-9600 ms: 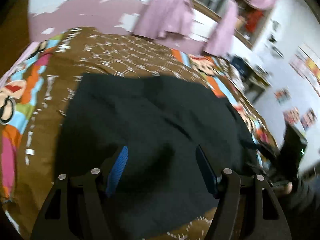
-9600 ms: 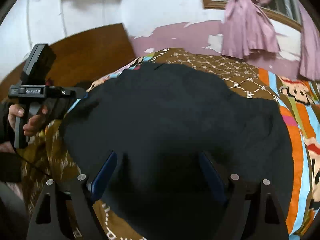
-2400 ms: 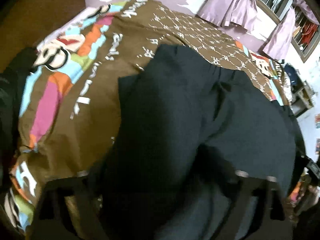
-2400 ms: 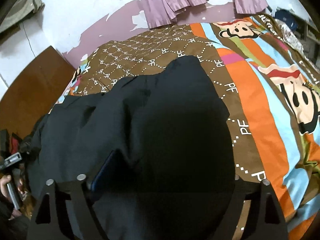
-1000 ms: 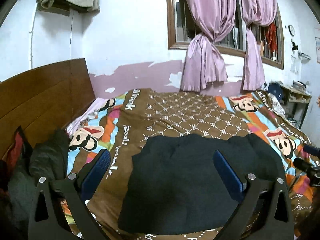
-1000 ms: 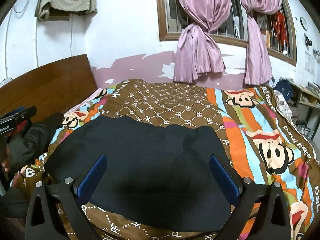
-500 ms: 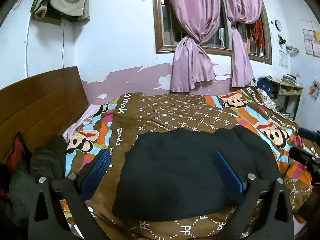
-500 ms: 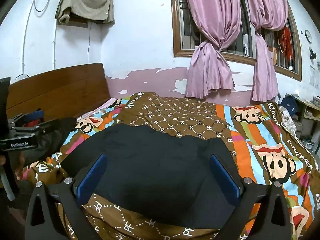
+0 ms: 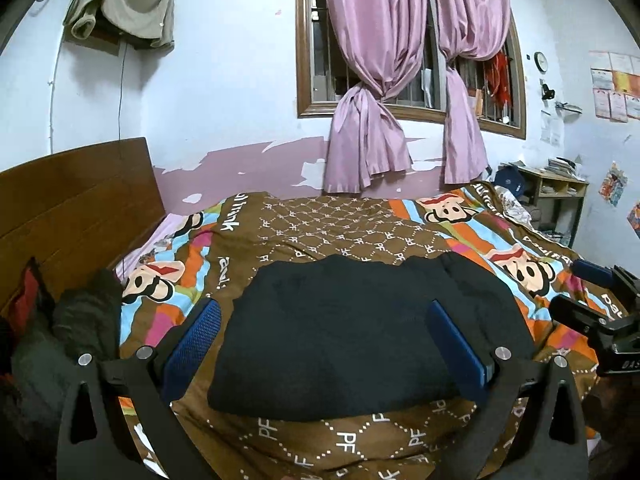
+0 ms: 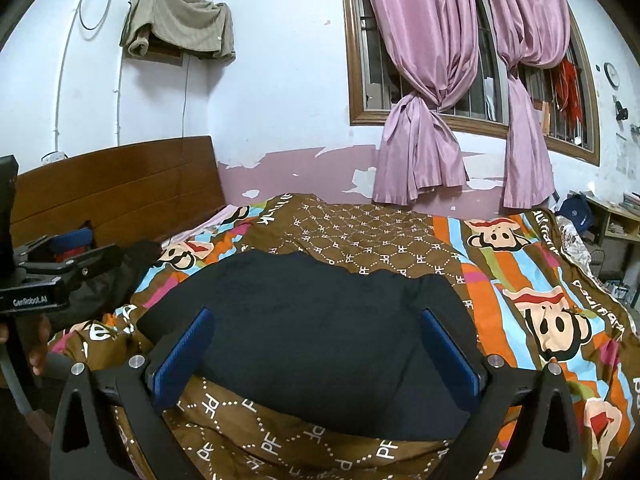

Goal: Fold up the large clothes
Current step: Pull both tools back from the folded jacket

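A large black garment lies folded into a broad rectangle on the patterned bedspread; the right wrist view shows the same black garment from the other side. My left gripper hangs open above and in front of it, blue pads wide apart, holding nothing. Raised clear of the cloth, my right gripper is open too, with nothing between its blue pads. Each gripper also shows at the edge of the other's view, the right gripper and the left gripper.
A pile of dark clothes sits at the bed's left by the wooden headboard. Pink curtains hang over a window in the far wall. A wooden shelf stands at the right. A person's hand holds the left tool.
Both grippers have let go of the black garment, opened wide and pulled up and back from the bed. Over the last second the view has kept rising.
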`<act>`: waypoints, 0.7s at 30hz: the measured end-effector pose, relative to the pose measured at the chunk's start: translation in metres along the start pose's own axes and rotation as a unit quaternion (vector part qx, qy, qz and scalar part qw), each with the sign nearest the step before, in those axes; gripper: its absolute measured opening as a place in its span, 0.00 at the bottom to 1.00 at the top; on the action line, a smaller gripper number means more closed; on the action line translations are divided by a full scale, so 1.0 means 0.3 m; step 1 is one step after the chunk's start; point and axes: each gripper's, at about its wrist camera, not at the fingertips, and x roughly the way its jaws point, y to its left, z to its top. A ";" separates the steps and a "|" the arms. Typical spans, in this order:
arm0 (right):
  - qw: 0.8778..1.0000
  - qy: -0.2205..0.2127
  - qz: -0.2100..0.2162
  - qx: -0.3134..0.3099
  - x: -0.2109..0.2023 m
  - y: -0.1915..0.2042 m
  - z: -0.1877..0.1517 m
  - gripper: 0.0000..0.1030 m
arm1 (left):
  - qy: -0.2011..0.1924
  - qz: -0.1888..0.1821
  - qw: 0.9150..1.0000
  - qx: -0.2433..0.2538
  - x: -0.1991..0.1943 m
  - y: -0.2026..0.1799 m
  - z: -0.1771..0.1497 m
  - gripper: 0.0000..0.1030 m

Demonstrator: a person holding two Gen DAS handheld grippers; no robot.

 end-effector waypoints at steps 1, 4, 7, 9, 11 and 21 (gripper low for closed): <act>1.000 0.001 0.001 0.000 -0.003 0.004 -0.006 1.00 | 0.001 0.000 1.000 0.000 -0.007 -0.004 -0.008 0.98; 1.000 0.003 0.002 -0.001 -0.015 0.019 -0.031 1.00 | 0.001 -0.005 1.000 -0.002 -0.028 -0.006 -0.035 0.98; 1.000 0.003 0.004 -0.003 -0.030 0.034 -0.048 1.00 | -0.002 -0.004 1.000 0.002 -0.049 -0.016 -0.058 0.98; 1.000 0.000 0.004 -0.004 -0.041 0.040 -0.054 1.00 | -0.005 -0.002 1.000 0.003 -0.059 -0.019 -0.069 0.98; 1.000 -0.002 0.005 -0.005 -0.048 0.041 -0.059 1.00 | -0.006 0.000 1.000 0.003 -0.066 -0.016 -0.084 0.98; 1.000 0.017 0.003 0.015 -0.043 0.048 -0.129 1.00 | 0.011 0.008 1.000 0.003 -0.078 -0.018 -0.165 0.98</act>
